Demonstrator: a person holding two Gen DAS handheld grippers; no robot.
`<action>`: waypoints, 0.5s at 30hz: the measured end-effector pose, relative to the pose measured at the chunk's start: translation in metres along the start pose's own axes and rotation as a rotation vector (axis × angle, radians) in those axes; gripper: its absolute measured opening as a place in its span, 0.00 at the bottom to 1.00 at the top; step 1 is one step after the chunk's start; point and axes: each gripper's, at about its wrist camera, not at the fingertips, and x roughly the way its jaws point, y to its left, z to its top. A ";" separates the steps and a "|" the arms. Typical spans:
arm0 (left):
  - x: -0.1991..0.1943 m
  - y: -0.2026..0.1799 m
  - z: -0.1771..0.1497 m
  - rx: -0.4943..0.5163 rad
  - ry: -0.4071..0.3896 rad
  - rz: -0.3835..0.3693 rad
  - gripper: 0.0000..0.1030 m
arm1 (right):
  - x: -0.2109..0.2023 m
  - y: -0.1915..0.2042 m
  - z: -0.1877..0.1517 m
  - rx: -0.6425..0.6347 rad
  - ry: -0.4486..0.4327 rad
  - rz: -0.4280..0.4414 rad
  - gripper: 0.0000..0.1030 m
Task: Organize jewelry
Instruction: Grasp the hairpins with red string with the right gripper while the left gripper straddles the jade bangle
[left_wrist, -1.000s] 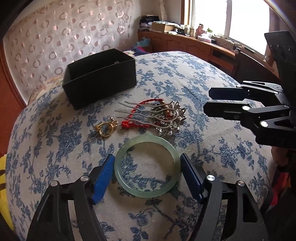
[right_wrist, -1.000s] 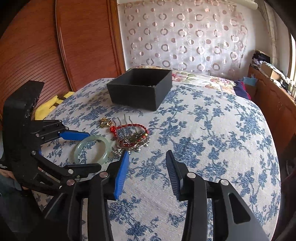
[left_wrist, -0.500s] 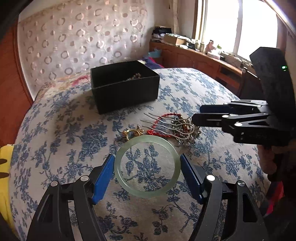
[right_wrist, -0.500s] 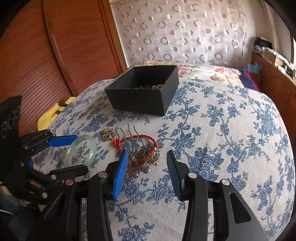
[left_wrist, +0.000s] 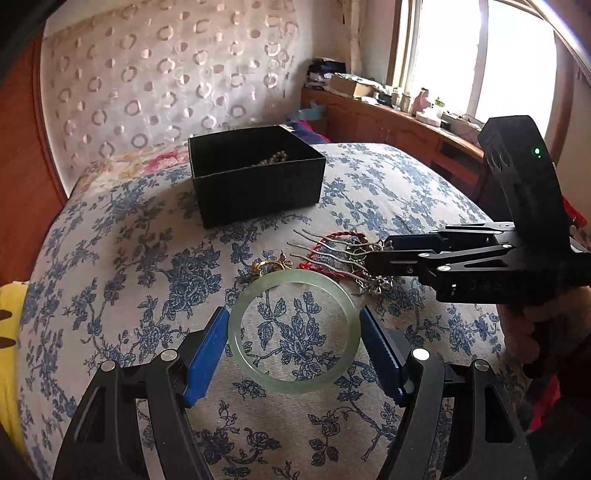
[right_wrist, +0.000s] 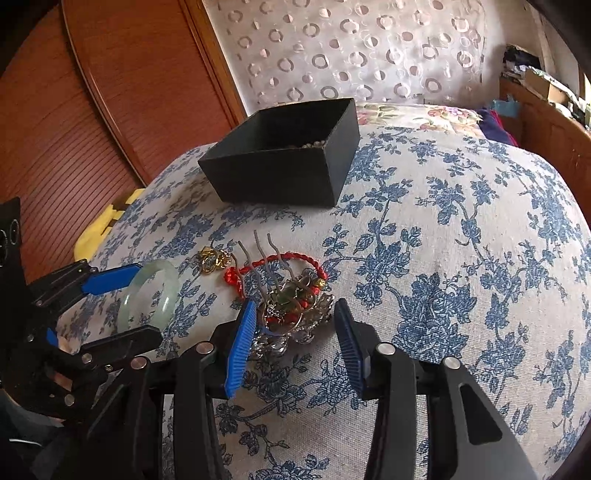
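One pale green jade bangle (left_wrist: 293, 331) sits clamped between the two blue pads of the left gripper (left_wrist: 293, 343), tilted up off the floral bedspread (left_wrist: 122, 280) in the right wrist view. The right gripper (right_wrist: 293, 332) has its two fingers spread apart around the head of one silver hair comb (right_wrist: 291, 306), not touching it as far as can be seen. One red braided cord bracelet (right_wrist: 280, 260) lies tangled with the comb — three grey prongs show across it in the right wrist view. One small gold trinket (right_wrist: 212, 258) rests just beside the cord. One black open box (left_wrist: 255, 173) stands farther back, some beads (left_wrist: 275, 158) inside.
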 end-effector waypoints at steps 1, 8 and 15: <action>0.000 0.000 0.000 0.000 -0.001 0.000 0.67 | 0.000 0.000 0.000 0.002 -0.005 -0.009 0.31; -0.002 0.001 0.001 -0.003 -0.007 0.001 0.67 | -0.007 -0.006 0.002 0.016 -0.027 -0.011 0.18; -0.006 0.002 0.002 -0.008 -0.017 0.006 0.67 | -0.030 -0.008 0.010 -0.012 -0.076 -0.023 0.09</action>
